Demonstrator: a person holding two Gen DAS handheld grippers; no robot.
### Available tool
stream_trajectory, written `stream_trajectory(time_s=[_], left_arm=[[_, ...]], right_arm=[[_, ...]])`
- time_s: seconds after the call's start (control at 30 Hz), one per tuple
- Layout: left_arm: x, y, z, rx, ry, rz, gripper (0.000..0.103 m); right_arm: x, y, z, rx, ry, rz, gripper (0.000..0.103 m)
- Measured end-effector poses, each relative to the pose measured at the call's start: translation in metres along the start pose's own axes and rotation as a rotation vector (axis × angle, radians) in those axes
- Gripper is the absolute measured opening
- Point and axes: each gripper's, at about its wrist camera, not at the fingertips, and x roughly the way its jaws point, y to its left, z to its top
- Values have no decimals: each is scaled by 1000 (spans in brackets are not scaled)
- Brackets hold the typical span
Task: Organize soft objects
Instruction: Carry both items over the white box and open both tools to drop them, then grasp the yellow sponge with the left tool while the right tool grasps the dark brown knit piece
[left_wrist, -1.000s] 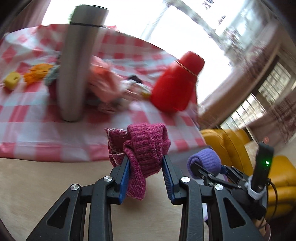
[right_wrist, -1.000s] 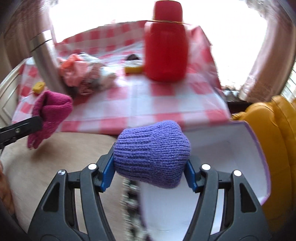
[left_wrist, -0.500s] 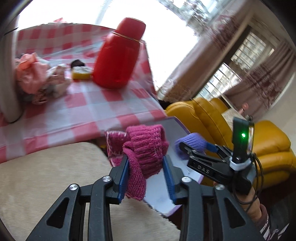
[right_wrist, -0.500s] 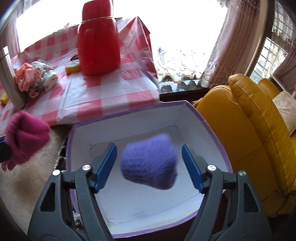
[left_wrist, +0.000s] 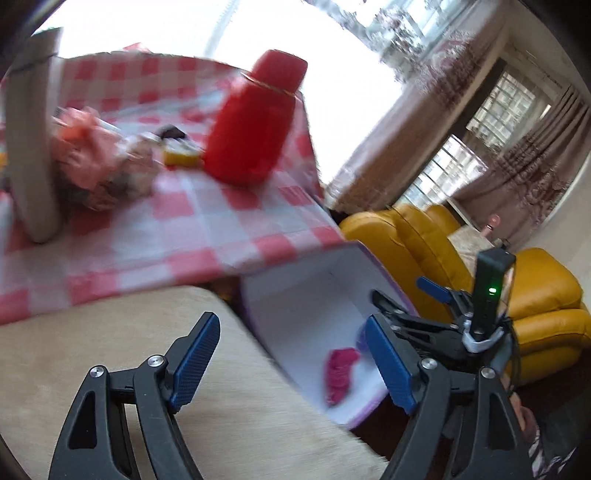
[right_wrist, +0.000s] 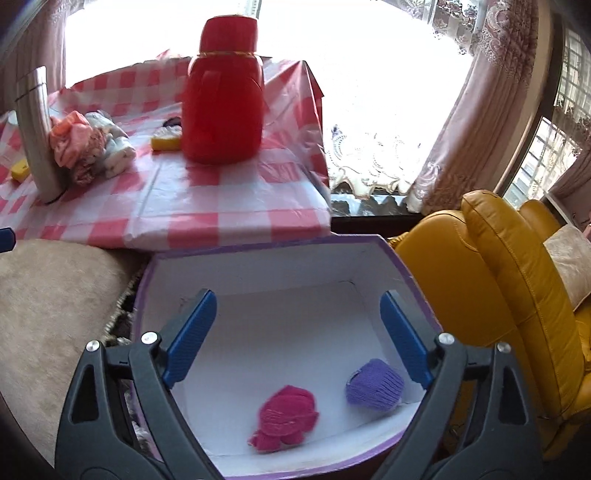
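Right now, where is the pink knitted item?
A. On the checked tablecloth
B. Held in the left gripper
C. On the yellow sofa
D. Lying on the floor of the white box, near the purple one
D: the pink knitted item lies inside the white box, beside the purple knitted item, with no gripper touching it.

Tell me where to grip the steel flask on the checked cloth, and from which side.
Take the steel flask around its bare middle, level, from the table's front edge. It is a tall, narrow cylinder that stands upright. Soft clothes crowd its right side, so spread the tongs across its width.
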Motion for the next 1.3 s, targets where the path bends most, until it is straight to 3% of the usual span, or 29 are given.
stream_trajectory(time_s=[0.2,0.3,0.4,0.53,0.63,0.8,1.17,1.3], left_arm=[[-51,70,2,-137,-79,149,84],[-83,121,-1,-260,-143,234,84],[-106,157,-2,-335,-197,296,84],[-129,199,-1,-430,-250,345,84],[-139,215,1,-451,-264,366,84],[-152,243,13,-454,-284,434,84],[-161,320,66,-455,-320,597,84],[-149,354,94,-425,-269,687,84]], right_arm=[[-3,55,26,-113,-44,77,91],[2,82,45,-151,-49,134,91],[9,111,79,-184,-59,197,91],[16,144,126,-248,-99,213,91],[25,166,165,-317,-124,206,91],[63,196,220,-370,-86,208,91],[150,244,268,-470,77,164,91],[177,255,277,-500,142,150,91]])
